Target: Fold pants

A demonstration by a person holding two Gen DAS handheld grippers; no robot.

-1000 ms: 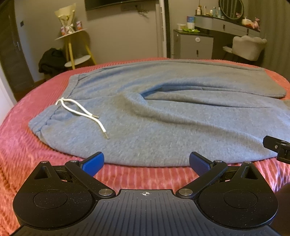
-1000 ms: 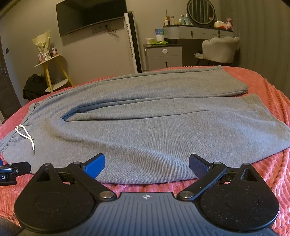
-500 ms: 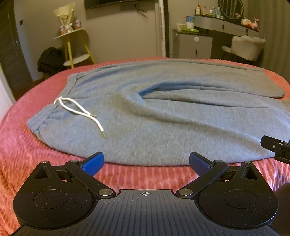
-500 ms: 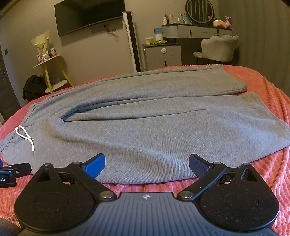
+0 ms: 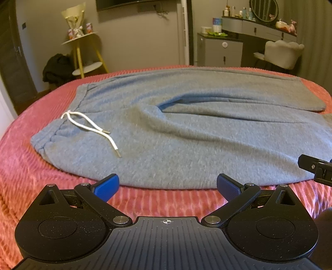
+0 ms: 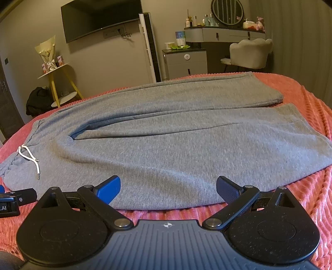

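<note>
Dim bedroom: wall-mounted TV, yellow-legged side table, grey vanity, cream chair.

Grey fleece sweatpants: in the left wrist view the near leg runs off the right edge, hem unseen; the right wrist view cuts the waistband at the left edge.

Right-hand black tongs ahead-right of the left tongs: only a tip and bracket show, rest out of frame; spread of fingers not readable. Left-hand black tongs likewise clipped at the left edge of the right view, label cut to ".AI".

Coral ribbed bedspread left of the left tongs: smeared by blur.

Small bottles on the far grey dresser: too small to identify.

Wall-mounted black television: top cropped.
</note>
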